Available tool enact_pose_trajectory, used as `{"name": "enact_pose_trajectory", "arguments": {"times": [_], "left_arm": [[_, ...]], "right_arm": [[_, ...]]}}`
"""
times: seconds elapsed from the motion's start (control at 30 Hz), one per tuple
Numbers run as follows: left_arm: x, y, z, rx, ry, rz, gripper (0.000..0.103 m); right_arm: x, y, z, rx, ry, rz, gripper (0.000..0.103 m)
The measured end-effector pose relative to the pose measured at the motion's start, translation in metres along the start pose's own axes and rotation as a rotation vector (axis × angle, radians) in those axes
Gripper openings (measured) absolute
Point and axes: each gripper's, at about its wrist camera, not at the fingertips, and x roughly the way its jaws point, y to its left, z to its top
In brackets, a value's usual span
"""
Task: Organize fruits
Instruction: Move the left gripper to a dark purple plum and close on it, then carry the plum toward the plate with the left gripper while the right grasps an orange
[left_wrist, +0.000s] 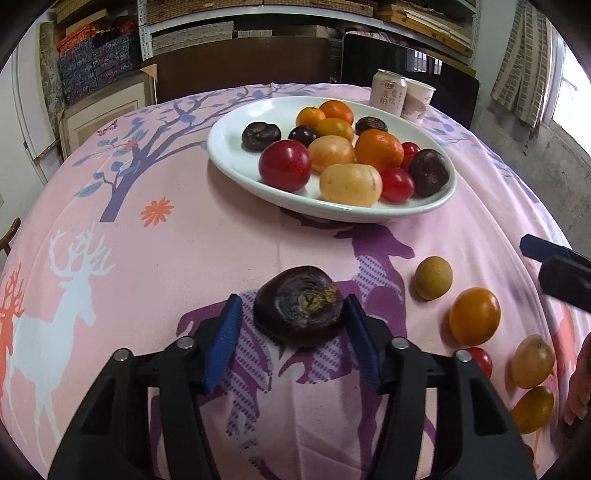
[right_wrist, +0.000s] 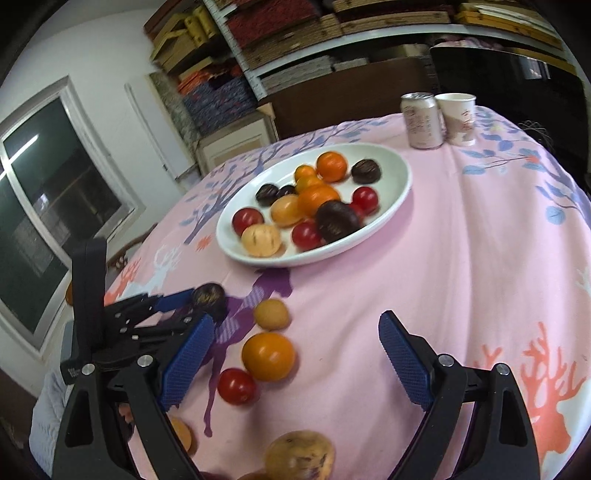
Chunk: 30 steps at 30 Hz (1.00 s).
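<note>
The bench (left_wrist: 177, 236), under a pink deer-print cloth, carries a white oval plate (left_wrist: 236, 155) of mixed fruits at its far side, long axis running left to right in the left wrist view. The right hand-held gripper (right_wrist: 295, 354) stands wide over bare cloth with nothing between its pads. The left hand-held gripper (left_wrist: 293, 314) brackets a dark chestnut-like fruit (left_wrist: 299, 306) lying flat on the cloth near the plate, scarred face up, long axis across the jaws; only the right pad looks to be touching it.
</note>
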Motion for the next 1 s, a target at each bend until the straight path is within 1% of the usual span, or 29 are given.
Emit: {"name": "enact_pose_trajectory", "arguments": {"times": [0.03, 0.07, 0.13, 0.2, 0.27, 0.37, 0.43, 0.47, 0.57, 0.67, 0.73, 0.77, 0.87, 1.0], "left_arm": [[0.000, -0.001, 0.000, 0.005, -0.001, -0.003, 0.051], [0.000, -0.002, 0.000, 0.009, -0.002, -0.007, 0.049], [0.000, -0.002, 0.000, 0.011, -0.002, -0.007, 0.049], [-0.001, -0.003, 0.000, 0.010, -0.003, -0.008, 0.049], [-0.001, -0.003, 0.000, 0.012, -0.003, -0.006, 0.049], [-0.001, -0.003, -0.001, 0.014, -0.002, -0.005, 0.049], [-0.001, -0.003, -0.001, 0.014, -0.002, -0.004, 0.049], [-0.001, -0.003, -0.001, 0.014, -0.002, -0.004, 0.049], [-0.001, -0.003, -0.001, 0.013, -0.004, -0.006, 0.049], [-0.002, -0.003, -0.001, 0.009, -0.012, -0.006, 0.048], [-0.004, -0.002, -0.001, 0.006, -0.019, -0.005, 0.048], [-0.006, -0.002, -0.001, 0.001, -0.027, -0.004, 0.048], [-0.020, 0.004, 0.004, -0.034, -0.071, -0.027, 0.048], [-0.033, 0.009, 0.027, -0.044, -0.112, -0.028, 0.048]], "right_arm": [[0.002, 0.003, -0.002, -0.011, 0.014, 0.008, 0.090], [0.005, 0.006, -0.004, -0.021, 0.033, 0.017, 0.085], [0.010, 0.008, -0.007, -0.031, 0.062, 0.016, 0.078], [0.014, 0.011, -0.010, -0.035, 0.087, 0.017, 0.068], [0.017, 0.014, -0.014, -0.044, 0.106, 0.018, 0.065], [0.023, 0.017, -0.017, -0.056, 0.132, 0.021, 0.056], [0.029, 0.020, -0.020, -0.068, 0.154, 0.013, 0.054], [0.030, 0.021, -0.021, -0.069, 0.156, 0.016, 0.052], [0.030, 0.022, -0.022, -0.071, 0.149, 0.028, 0.039], [0.029, 0.018, -0.021, -0.049, 0.152, 0.045, 0.039], [0.027, 0.018, -0.019, -0.047, 0.139, 0.046, 0.038], [0.023, 0.018, -0.018, -0.046, 0.125, 0.047, 0.038], [0.004, 0.009, -0.008, -0.007, 0.039, 0.048, 0.038], [-0.007, -0.001, 0.013, 0.016, -0.023, 0.008, 0.038]]}}
